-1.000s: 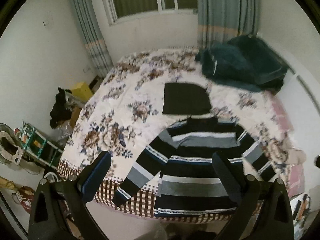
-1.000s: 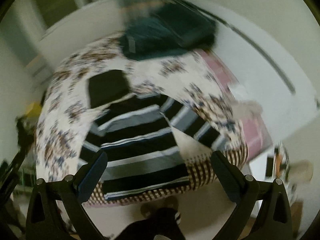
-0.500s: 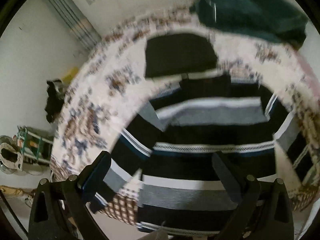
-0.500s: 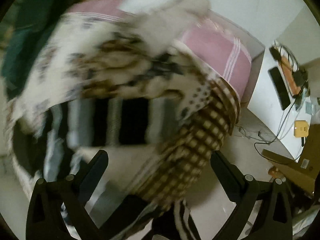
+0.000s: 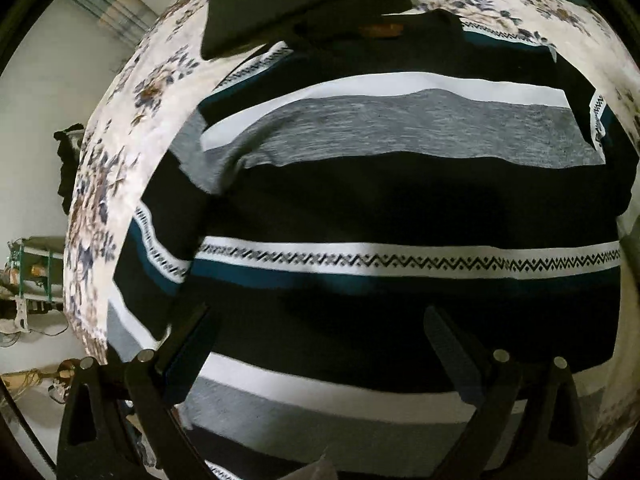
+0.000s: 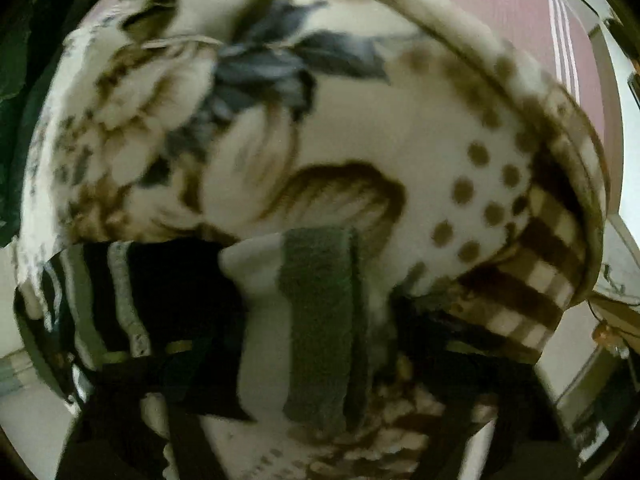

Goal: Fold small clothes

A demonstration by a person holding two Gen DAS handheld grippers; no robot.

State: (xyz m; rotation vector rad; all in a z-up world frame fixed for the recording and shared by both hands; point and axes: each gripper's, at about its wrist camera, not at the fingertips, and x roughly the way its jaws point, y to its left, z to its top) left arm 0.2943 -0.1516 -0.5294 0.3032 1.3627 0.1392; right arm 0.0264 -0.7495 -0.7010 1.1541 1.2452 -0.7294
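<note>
The sweater (image 5: 400, 200), banded in black, grey, white and teal, lies flat on the floral bedspread (image 5: 120, 152), and its body fills most of the left wrist view. A folded black cloth (image 5: 296, 4) sits on the bed just past the collar. The left gripper (image 5: 320, 344) hangs close above the lower half of the sweater with its jaws spread wide, one finger over the seam where the sleeve meets the body, the other over the black band; nothing sits between them. In the right wrist view, which is blurred, the right gripper (image 6: 320, 364) is down at the sleeve (image 6: 316, 320), near the checked border of the bedspread (image 6: 540, 272). Its jaws have just been closing and now stand narrow with the grey and white cuff end bunched between them, so they appear clamped on the sleeve. A pink sheet (image 6: 520, 8) shows beyond the bedspread's edge.
</note>
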